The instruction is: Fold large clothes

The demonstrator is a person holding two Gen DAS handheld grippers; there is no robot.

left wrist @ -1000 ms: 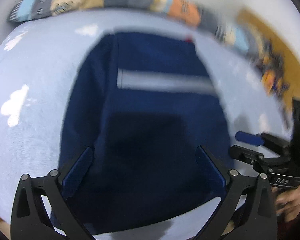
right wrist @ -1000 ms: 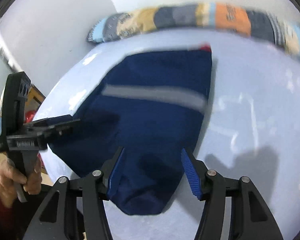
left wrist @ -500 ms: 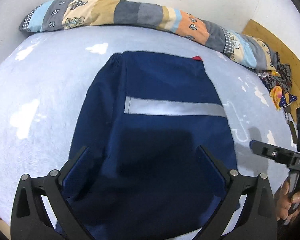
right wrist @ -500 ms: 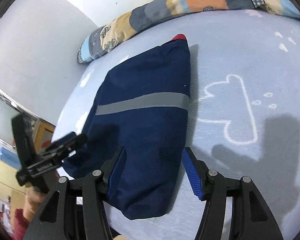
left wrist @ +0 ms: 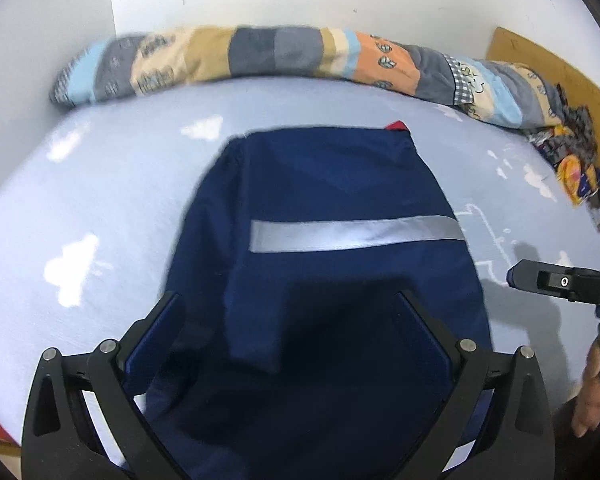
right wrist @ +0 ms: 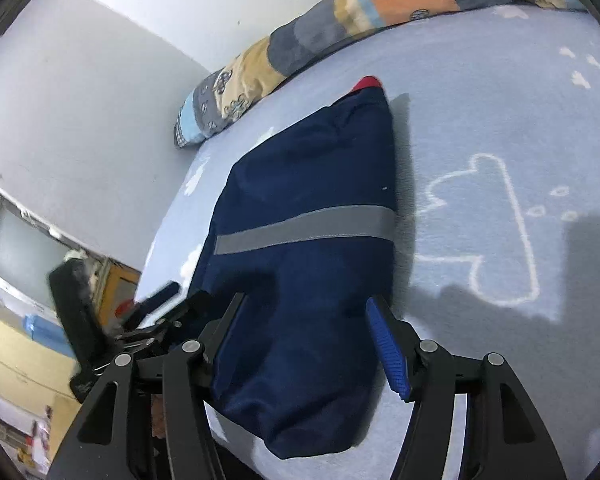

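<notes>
A folded navy garment (left wrist: 340, 200) with a grey reflective stripe (left wrist: 352, 234) lies flat on the light blue bed sheet (left wrist: 100, 200). A red tag (left wrist: 396, 125) shows at its far corner. My left gripper (left wrist: 288, 300) is open, its fingers wide apart above the garment's near part. In the right wrist view my right gripper (right wrist: 306, 302) is also open and hovers over the near end of the garment (right wrist: 308, 184) without pinching it. Each gripper appears in the other's view: the right gripper (left wrist: 518, 276) at the garment's right side, the left gripper (right wrist: 168, 292), blurred, at its left.
A long patchwork pillow (left wrist: 300, 56) lies along the white wall at the far side of the bed. A heap of patterned cloth (left wrist: 572, 148) and a wooden board (left wrist: 548, 64) sit at the far right. The bed's left edge (right wrist: 168, 224) drops toward furniture.
The left wrist view has lifted and tilted up, showing more pillow and wall. The right gripper rolled and drew back from the garment's right edge. The garment has not moved.
</notes>
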